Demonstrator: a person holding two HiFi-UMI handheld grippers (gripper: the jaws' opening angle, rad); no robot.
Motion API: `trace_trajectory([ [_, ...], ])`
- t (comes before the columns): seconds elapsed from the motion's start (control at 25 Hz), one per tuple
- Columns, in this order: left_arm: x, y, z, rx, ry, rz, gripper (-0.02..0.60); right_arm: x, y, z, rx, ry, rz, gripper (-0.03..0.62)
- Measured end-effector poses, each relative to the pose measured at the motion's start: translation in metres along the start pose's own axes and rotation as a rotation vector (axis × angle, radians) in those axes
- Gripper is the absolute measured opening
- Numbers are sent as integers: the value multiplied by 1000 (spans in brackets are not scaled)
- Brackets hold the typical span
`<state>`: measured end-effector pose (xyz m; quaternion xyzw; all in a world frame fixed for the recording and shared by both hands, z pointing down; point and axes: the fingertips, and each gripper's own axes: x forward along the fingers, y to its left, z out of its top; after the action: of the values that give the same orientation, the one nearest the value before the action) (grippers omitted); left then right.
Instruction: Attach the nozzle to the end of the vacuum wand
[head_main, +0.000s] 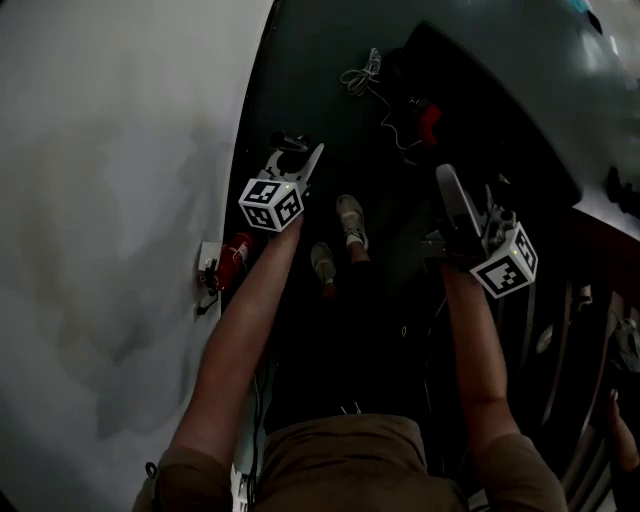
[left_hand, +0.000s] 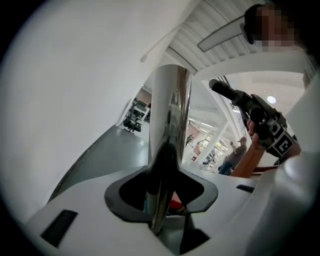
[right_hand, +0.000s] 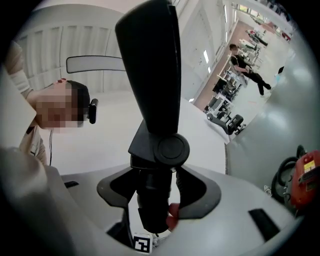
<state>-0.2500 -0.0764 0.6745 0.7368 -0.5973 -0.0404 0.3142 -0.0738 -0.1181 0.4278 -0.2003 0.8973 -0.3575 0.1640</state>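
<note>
Nozzle (right_hand: 150, 75), black and tapered, sat in the right gripper (right_hand: 156, 200), whose fingers pinched its round neck. Its long axis ran straight out past them. Well apart to the left, the left gripper (left_hand: 161, 200) had its fingers pinched on the shiny vacuum wand (left_hand: 170, 120), which likewise pointed outward. Below lay a dark floor (head_main: 330, 90) beside a white wall (head_main: 100, 200).

The person wears a khaki short-sleeved shirt (head_main: 340, 450) and pale lace-up shoes (head_main: 350, 220). The left claw (left_hand: 160, 196) and the right claw (right_hand: 155, 197) have smooth, pale grey moulded shells. Each has a dark-rimmed opening around the jaws, small dark rectangular slots to either side, and a red part inside. Each carries a white cube printed with black square markers, one on the left (head_main: 272, 203) and one on the right (head_main: 505, 262).
</note>
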Motion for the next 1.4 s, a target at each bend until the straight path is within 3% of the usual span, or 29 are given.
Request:
trace_trajectory([
  [0.08,7,10,-2,26,20,-5,153,20,0,-2,-16,8,5,236],
  [0.24,1,-59,-15,118,80,-59,153,-39,34,42,-49,-68,-53,236],
  [0.4,3,-67,-41,151,163,-84,153,-63,40,57,-53,-107,-147,236],
  [0.68,7,-212,-48,355,347,-183,153,-191,109,164,-153,-190,-229,236],
  [0.92,28,-251,-69,373,423,-232,161,-228,104,189,-157,-238,-274,236],
  [1.16,45,-330,-96,478,550,-306,161,-262,85,234,-127,-234,-290,236],
  [1.4,121,-389,-88,554,545,-349,163,-266,28,268,-160,-174,-276,236],
])
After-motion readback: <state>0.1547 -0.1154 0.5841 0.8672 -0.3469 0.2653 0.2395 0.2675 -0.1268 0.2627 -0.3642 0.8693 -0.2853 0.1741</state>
